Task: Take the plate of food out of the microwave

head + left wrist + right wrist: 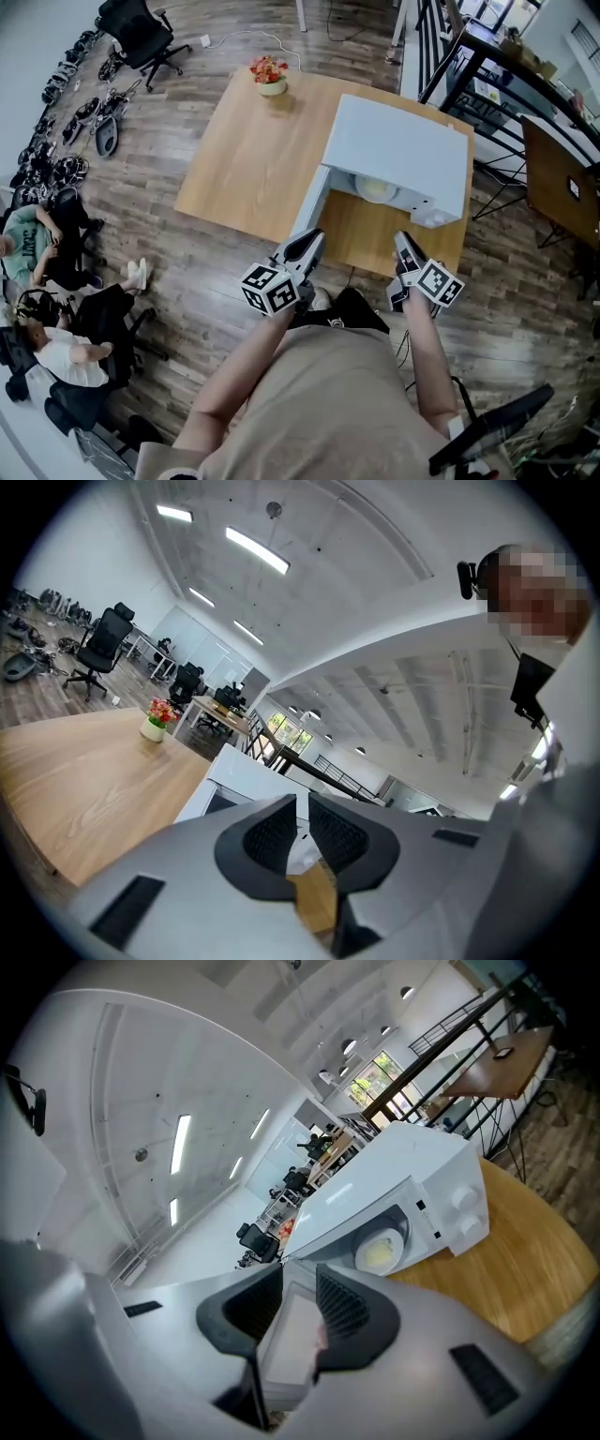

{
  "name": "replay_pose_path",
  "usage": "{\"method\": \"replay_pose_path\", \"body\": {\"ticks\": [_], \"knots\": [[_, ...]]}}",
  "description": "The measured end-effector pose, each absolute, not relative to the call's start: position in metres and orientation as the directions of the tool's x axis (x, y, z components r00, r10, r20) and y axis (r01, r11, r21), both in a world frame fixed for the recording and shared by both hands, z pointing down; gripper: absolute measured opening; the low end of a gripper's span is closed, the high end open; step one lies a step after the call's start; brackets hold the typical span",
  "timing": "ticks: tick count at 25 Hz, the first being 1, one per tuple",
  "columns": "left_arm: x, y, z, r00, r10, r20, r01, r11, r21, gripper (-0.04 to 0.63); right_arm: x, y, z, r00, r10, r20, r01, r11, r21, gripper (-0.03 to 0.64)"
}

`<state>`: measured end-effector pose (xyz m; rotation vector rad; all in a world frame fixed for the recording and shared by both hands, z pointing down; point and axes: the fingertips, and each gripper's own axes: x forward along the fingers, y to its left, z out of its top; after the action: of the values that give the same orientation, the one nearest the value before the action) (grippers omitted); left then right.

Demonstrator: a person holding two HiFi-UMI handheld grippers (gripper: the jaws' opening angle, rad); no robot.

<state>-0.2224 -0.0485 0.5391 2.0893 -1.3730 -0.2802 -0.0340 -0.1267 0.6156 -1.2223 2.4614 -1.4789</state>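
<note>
Checking the left gripper point(300, 803) first: its jaws stood nearly together, with a thin slit between the pads and nothing in it. The tips sat just beside the free edge of the open microwave door point(309, 211). The right gripper point(298, 1274) had its jaws partly apart and clamped on nothing; the door panel only showed beyond the gap. This gripper hung over the wooden table point(244, 159), near the microwave's control side but not touching it. The white microwave point(398, 141) stood on the table's right part, door swung out to the left, 2 knobs on its front. The plate of food point(380, 1252) lay inside the cavity, carrying pale yellow food, touched by neither of the 2 grippers. A flower pot point(270, 73) sat at the table's far edge, well apart.
</note>
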Motion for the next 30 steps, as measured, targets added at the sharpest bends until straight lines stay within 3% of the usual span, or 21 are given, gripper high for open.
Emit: {"method": "replay_pose_path", "body": {"ticks": [20,30], "knots": [[-0.221,-0.095,0.539,0.366,-0.908,0.204,-0.781,-0.18,0.598,0.02,-0.044,-0.177,0.667,-0.708,-0.565,0.424,-0.615,0.199,-0.763,0.115],[-0.2,-0.111,0.542,0.311,-0.906,0.288,-0.827,-0.109,0.552,0.02,-0.042,-0.219,0.766,-0.659,-0.582,0.477,-0.576,-0.017,-0.817,0.115]]}}
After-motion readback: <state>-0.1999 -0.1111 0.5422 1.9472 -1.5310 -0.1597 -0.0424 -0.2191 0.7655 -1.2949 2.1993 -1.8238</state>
